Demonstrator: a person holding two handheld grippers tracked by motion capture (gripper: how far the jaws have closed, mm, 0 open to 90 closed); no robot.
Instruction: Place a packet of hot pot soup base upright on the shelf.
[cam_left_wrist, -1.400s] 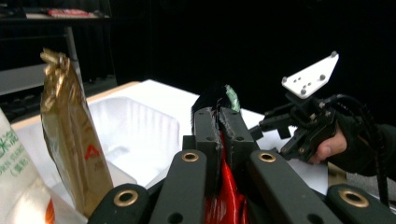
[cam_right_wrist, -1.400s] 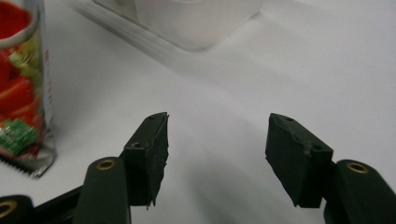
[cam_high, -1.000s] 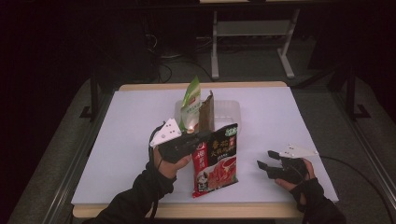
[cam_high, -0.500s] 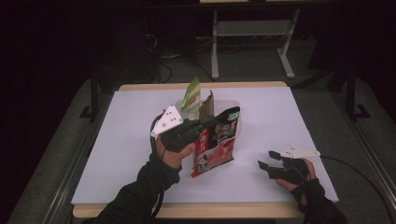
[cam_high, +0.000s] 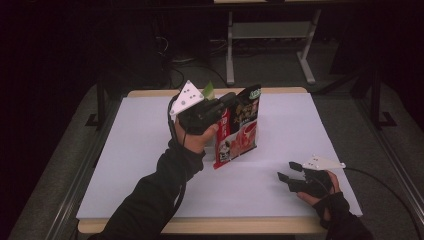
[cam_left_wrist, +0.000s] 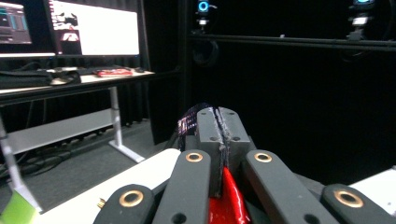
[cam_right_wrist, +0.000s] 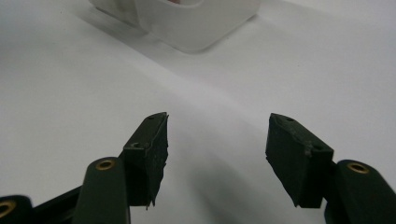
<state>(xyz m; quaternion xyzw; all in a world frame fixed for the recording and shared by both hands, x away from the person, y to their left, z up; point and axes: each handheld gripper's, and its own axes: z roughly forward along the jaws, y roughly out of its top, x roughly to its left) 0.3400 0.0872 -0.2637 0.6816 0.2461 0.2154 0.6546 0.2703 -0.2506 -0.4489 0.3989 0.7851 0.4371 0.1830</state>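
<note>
While your left gripper (cam_high: 227, 102) pinches the top edge of the red bag (cam_high: 239, 131), the bag hangs in the air over the middle of the table (cam_high: 140, 150), just near of the clear tub (cam_right_wrist: 187, 23). The jaws are squeezed tight on a thin strip of the bag, as the left gripper view shows. That strip is slippery. If you swing your hand fast, the bag can slide out and drop. It also hangs tilted, so its low corner can bump the tub's rim and fold over. A green pack (cam_high: 209, 90) peeks out at the far side; the bag could knock it. Your right gripper (cam_high: 286, 172) rests at the near right of the table, jaws wide apart and holding nothing. It is too far away to catch the bag if it falls.
</note>
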